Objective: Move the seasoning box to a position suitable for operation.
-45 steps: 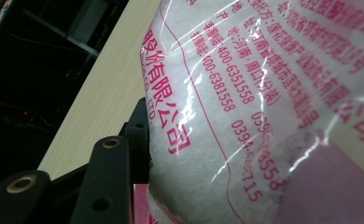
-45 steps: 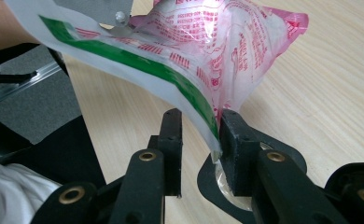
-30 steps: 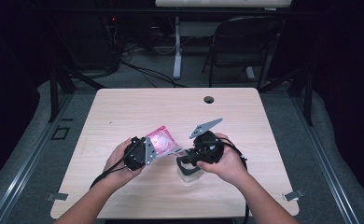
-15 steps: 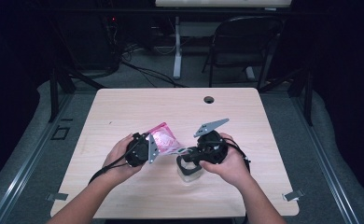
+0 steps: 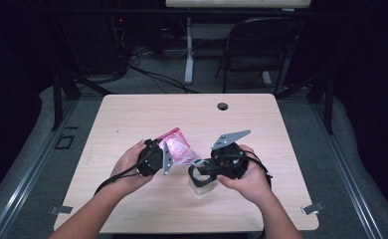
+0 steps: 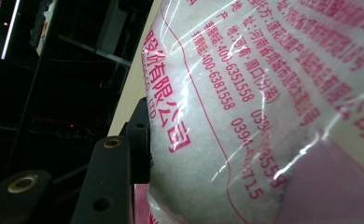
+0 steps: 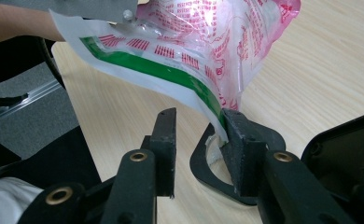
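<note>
Two grippers meet over the table's near middle: the left gripper (image 5: 154, 158) is clamped on the bag (image 5: 180, 150), held above the wood, while the right gripper (image 7: 196, 140) stands open, one jaw touching the bag's corner. The bag looks soft, slick and weighty with white grains, so the sealed edge seems the surest hold.

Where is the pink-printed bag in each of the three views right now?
High view: the bag lies at table centre, between the two grippers.
Left gripper view: bag spans the right side, against a black jaw.
Right gripper view: bag hangs at top centre.
Shared landmark: the wooden table.
</note>
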Demonstrator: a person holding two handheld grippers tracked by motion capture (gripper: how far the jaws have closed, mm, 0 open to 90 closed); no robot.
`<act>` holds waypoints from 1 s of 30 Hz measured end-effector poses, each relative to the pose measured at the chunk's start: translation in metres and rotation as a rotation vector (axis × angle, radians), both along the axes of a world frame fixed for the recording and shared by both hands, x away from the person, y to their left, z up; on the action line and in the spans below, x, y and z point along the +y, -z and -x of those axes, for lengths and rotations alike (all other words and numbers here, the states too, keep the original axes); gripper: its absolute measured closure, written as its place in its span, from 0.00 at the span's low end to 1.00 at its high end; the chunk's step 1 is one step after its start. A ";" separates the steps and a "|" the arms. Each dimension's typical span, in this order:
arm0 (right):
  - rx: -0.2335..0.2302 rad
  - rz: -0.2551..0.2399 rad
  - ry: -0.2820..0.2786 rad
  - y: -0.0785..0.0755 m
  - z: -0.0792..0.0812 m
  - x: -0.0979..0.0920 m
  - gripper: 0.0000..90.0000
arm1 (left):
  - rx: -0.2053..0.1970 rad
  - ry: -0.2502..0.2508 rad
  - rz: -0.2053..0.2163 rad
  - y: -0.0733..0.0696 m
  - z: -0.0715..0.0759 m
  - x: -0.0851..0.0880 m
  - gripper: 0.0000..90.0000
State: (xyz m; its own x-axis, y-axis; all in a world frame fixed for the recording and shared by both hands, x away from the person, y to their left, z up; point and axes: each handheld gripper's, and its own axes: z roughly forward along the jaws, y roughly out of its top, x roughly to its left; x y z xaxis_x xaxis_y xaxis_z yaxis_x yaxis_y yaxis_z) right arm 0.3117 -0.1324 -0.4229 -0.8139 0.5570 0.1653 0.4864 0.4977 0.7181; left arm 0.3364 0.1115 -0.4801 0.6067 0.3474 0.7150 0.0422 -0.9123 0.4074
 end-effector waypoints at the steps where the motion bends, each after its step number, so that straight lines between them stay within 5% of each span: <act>1: 0.005 -0.001 0.003 0.001 0.000 0.000 0.75 | 0.002 0.000 -0.013 0.000 0.000 0.000 0.62; 11: 0.028 -0.001 0.007 0.004 -0.004 -0.003 0.77 | 0.001 0.007 -0.037 0.000 -0.001 -0.001 0.62; 30: -0.008 -0.016 0.013 -0.002 0.000 -0.008 0.73 | -0.015 0.013 -0.083 -0.002 -0.003 -0.006 0.62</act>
